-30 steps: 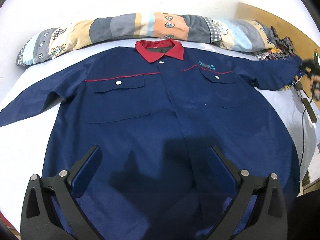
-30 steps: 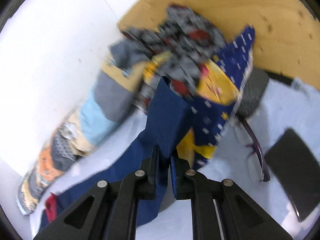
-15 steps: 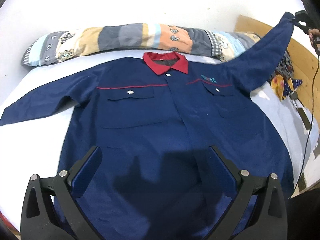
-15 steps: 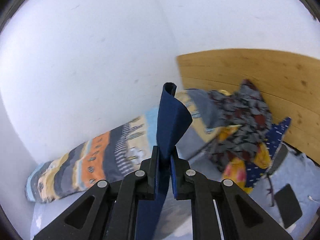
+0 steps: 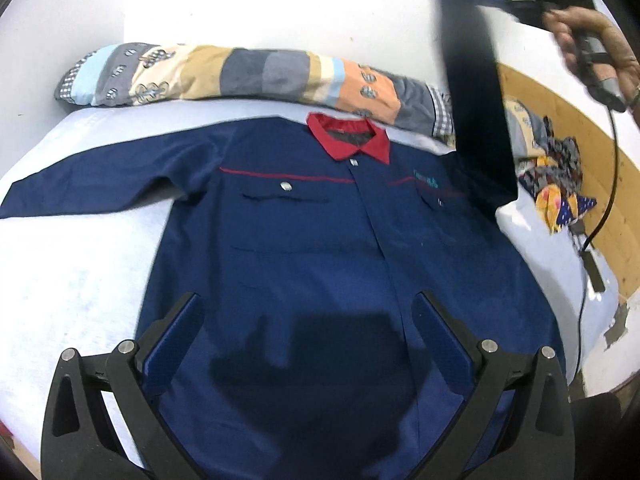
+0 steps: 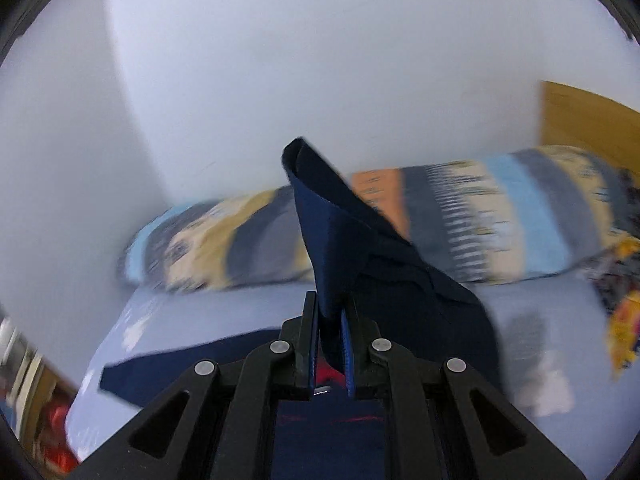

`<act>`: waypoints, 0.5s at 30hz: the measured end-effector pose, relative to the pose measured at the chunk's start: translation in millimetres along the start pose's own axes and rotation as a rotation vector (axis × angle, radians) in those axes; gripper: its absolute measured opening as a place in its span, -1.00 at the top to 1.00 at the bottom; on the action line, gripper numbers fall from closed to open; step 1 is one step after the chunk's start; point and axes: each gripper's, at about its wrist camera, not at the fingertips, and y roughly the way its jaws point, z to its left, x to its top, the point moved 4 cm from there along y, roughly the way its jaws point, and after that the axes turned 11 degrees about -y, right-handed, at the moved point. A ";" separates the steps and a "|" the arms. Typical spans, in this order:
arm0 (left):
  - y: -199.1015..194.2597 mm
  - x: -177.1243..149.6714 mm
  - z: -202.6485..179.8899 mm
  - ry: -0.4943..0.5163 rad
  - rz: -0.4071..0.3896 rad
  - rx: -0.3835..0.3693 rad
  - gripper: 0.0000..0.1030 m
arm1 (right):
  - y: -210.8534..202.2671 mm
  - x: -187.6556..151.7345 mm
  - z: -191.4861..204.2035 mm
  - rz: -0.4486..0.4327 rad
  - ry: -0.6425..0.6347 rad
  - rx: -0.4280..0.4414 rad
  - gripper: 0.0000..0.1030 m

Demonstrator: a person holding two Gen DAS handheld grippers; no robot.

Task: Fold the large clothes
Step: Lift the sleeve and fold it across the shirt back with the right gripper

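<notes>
The navy jacket (image 5: 304, 248) is seen spread face up on the bed (image 5: 72, 264) only in the left wrist view, its red collar (image 5: 348, 142) near the striped pillow (image 5: 240, 74); the left tool (image 5: 306, 344) is held spread above the hem, touching nothing. The right wrist view alone shows the cuff of the right sleeve (image 6: 324, 240) pinched between the pressed-together fingers of the right tool (image 6: 330, 344). Compared with half a second ago, the sleeve (image 5: 476, 92) has been raised steeper and swung toward the jacket's middle.
</notes>
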 end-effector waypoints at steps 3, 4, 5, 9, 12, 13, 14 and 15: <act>-9.2 4.6 10.9 -0.017 -0.032 0.011 -1.00 | 23.7 -11.2 76.7 0.014 -0.055 0.110 0.80; -11.3 4.9 15.2 -0.024 -0.037 0.018 -1.00 | 33.9 -18.1 99.0 0.025 -0.057 0.149 0.80; -12.0 4.5 19.6 -0.033 -0.035 0.027 -1.00 | 45.6 -26.8 119.9 0.038 -0.062 0.181 0.80; -13.2 3.9 34.5 -0.050 -0.025 0.046 -1.00 | 111.6 -84.6 181.9 0.147 -0.098 0.223 0.80; -17.6 6.3 46.2 -0.074 -0.034 0.053 -1.00 | 157.5 -138.3 197.8 0.245 -0.077 0.261 0.79; -18.2 6.6 48.9 -0.082 -0.034 0.052 -1.00 | 167.2 -152.6 197.0 0.276 -0.054 0.291 0.79; -18.1 6.7 50.5 -0.083 -0.032 0.056 -1.00 | 182.0 -172.6 194.5 0.313 -0.033 0.298 0.79; -17.6 7.0 52.1 -0.086 -0.029 0.057 -1.00 | 187.3 -180.1 193.2 0.324 -0.029 0.295 0.79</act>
